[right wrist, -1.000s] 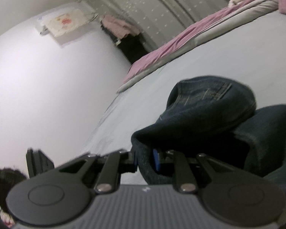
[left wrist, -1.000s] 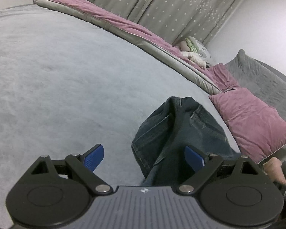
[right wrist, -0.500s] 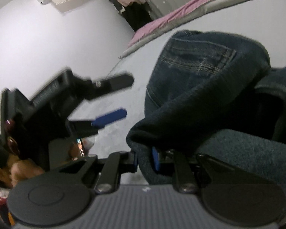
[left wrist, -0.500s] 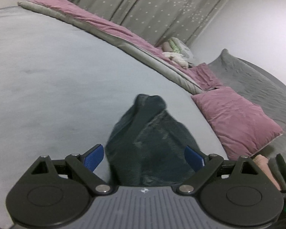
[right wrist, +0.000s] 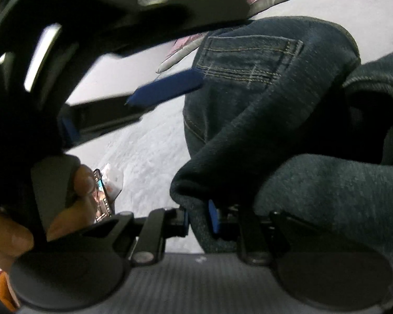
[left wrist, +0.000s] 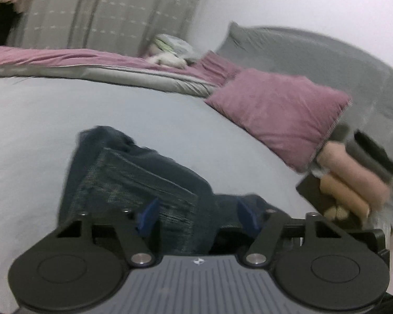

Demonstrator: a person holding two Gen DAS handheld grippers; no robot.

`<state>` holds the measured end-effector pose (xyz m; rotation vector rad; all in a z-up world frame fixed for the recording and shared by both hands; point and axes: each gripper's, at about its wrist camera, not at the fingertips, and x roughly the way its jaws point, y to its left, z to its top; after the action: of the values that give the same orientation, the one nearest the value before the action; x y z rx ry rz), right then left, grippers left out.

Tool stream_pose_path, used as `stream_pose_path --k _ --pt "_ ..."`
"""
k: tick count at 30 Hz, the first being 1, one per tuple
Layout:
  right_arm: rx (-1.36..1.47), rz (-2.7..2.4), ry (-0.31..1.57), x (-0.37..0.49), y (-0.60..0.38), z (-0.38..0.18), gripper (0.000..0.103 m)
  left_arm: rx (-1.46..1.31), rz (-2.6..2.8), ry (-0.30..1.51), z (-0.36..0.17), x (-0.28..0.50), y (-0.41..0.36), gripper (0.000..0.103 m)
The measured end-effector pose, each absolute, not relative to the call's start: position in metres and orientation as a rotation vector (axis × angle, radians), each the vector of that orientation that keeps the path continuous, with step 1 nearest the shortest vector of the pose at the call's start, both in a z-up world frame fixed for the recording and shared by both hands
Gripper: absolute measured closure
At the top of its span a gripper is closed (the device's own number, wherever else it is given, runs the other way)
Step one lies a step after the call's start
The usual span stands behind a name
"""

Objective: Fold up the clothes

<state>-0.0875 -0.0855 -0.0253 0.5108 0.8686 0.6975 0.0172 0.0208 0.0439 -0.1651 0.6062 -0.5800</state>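
Observation:
Dark blue jeans [left wrist: 133, 180] lie bunched on the light grey bed cover [left wrist: 34, 120]. My left gripper [left wrist: 196, 217] is open, its blue pads on either side of a fold of the denim. In the right wrist view my right gripper [right wrist: 199, 219] is shut on an edge of the jeans [right wrist: 262, 99], whose back pocket shows above. The left gripper [right wrist: 167, 89] also shows in the right wrist view, close at the upper left, with a blue pad by the pocket.
A pink pillow [left wrist: 280, 110] lies at the right, and a pink and grey quilt [left wrist: 91, 65] runs along the far side of the bed. A grey headboard [left wrist: 314, 52] stands behind. My right hand on its gripper handle [left wrist: 353, 183] is at the right.
My left gripper has come in over the jeans and its jaws have narrowed around a fold. The right gripper has kept its hold, and the left gripper now fills its view.

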Motion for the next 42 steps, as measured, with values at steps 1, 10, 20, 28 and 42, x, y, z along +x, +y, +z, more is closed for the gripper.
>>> stream_pose_path --k 1,10,20,28,42 --pt "0.512 0.699 0.869 -0.090 -0.086 -0.027 0.088 -0.145 -0.596 0.614 0.044 0.018 0.015 0.043" --pt "0.600 0.742 0.878 -0.117 -0.102 -0.042 0.087 -0.023 -0.613 0.686 0.031 0.020 -0.007 0.063" --pt "0.667 0.846 0.900 -0.145 -0.123 -0.036 0.063 -0.082 -0.514 0.662 0.024 0.012 0.007 0.096" --pt "0.506 0.939 0.883 -0.183 -0.125 -0.005 0.029 -0.206 -0.448 0.577 0.040 -0.008 0.043 0.097" --pt "0.350 0.882 0.717 -0.207 -0.168 0.050 0.028 -0.343 -0.273 0.535 0.046 -0.038 0.111 0.097"
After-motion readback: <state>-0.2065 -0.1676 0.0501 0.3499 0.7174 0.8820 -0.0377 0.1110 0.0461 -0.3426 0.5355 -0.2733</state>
